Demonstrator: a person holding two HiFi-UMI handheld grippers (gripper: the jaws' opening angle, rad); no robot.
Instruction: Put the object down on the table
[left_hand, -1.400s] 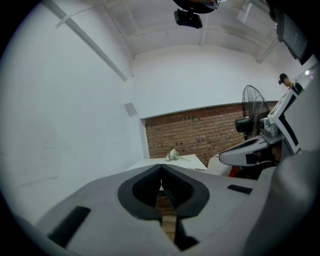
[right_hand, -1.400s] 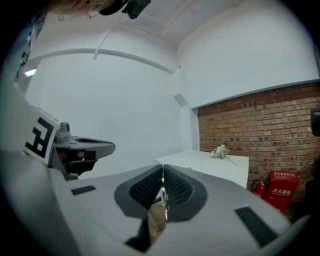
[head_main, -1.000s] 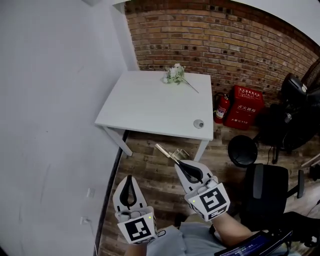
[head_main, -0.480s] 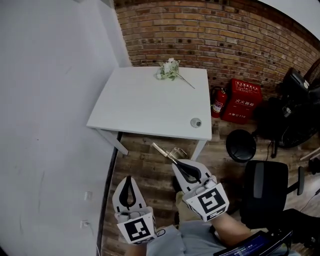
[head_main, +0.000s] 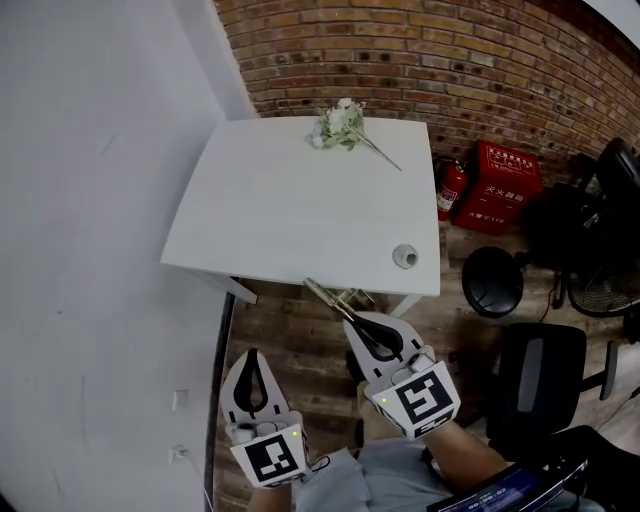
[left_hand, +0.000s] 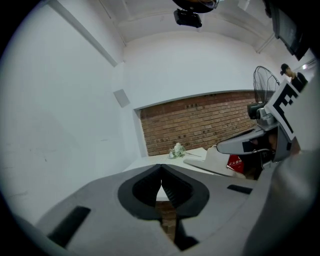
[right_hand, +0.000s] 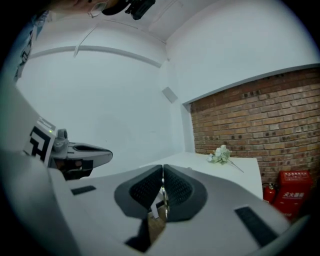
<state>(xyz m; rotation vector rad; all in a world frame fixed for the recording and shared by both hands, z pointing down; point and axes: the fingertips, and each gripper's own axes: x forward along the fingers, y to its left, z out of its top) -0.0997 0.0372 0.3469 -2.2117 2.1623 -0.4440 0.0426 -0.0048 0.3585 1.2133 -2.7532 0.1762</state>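
The head view looks steeply down from above and behind the left gripper (head_main: 253, 352) and the right gripper (head_main: 349, 317), both near its lower edge, with the white table (head_main: 300, 210) farther ahead against the brick wall (head_main: 450, 50). Each gripper view sits low and close behind its own jaws and faces forward and a little upward across the table, with the other gripper at its inner side. All three views share the table top, the flowers (head_main: 340, 125) at its far edge and the brick wall; the head view and the right gripper view also share the thin metal strip (head_main: 325, 297) pinched in the right jaws.
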